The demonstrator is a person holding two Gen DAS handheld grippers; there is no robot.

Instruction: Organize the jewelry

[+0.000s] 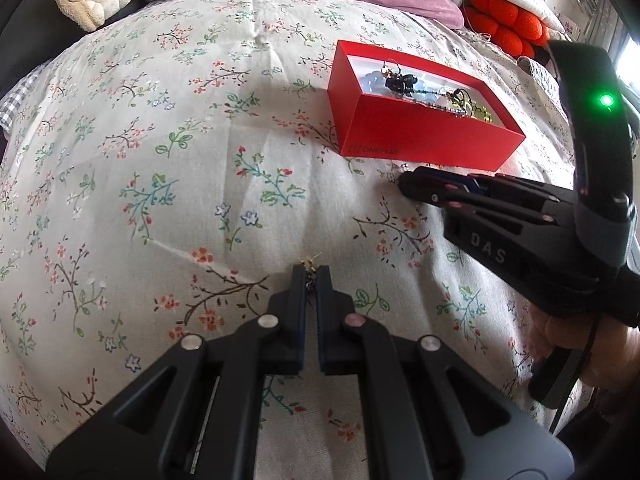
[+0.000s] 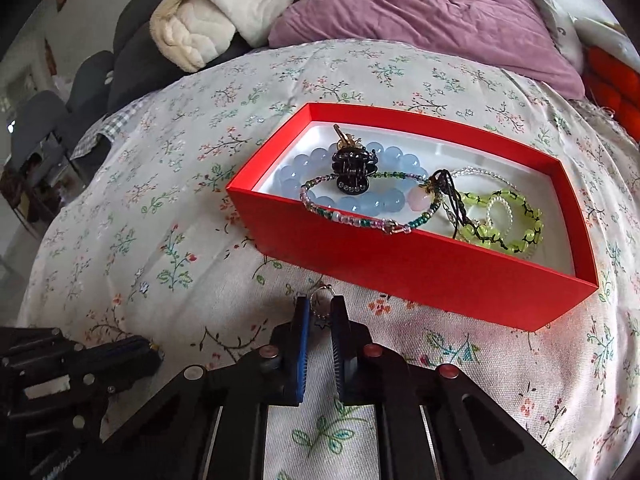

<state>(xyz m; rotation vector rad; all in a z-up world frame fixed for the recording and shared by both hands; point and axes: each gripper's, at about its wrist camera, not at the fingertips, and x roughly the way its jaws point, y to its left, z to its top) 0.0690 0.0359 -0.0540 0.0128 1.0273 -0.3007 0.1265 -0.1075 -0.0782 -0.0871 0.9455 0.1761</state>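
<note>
- My left gripper (image 1: 311, 274): jaws drawn together on a small gold earring (image 1: 311, 265), which pokes out just past the tips; it hangs low over the floral bedspread (image 1: 168, 168), not in the box.
- My right gripper (image 2: 320, 307): jaws nearly together, a slim gap showing between the pads. A thin silver hoop earring (image 2: 320, 298) with a short chain sits in that gap at the tips. Whether the pads truly press on it I cannot confirm; the wire is too fine to judge.
- Both grippers stand just beside one another, short of the near wall of the red box (image 2: 420, 272).
- The red box lies open on the bedspread. Contents: a blue bead bracelet (image 2: 360, 200), a black hair claw (image 2: 352, 168) on top of it, a thin multicoloured bead bracelet (image 2: 340, 216) draped over the near rim, and a yellow-green bead bracelet (image 2: 516, 224) toward the far right end.
- Beyond: a purple pillow (image 2: 420, 12) and a cream blanket (image 2: 192, 28), not part of the work.
- Judgement on step: pick-up of the last loose earrings, transfer pending.
- Next move calls for lifting each piece clear of the near wall, carrying it over the white interior, then releasing. The hoop's chain may snag the draped bracelet; a firm hold should be confirmed before lifting.
</note>
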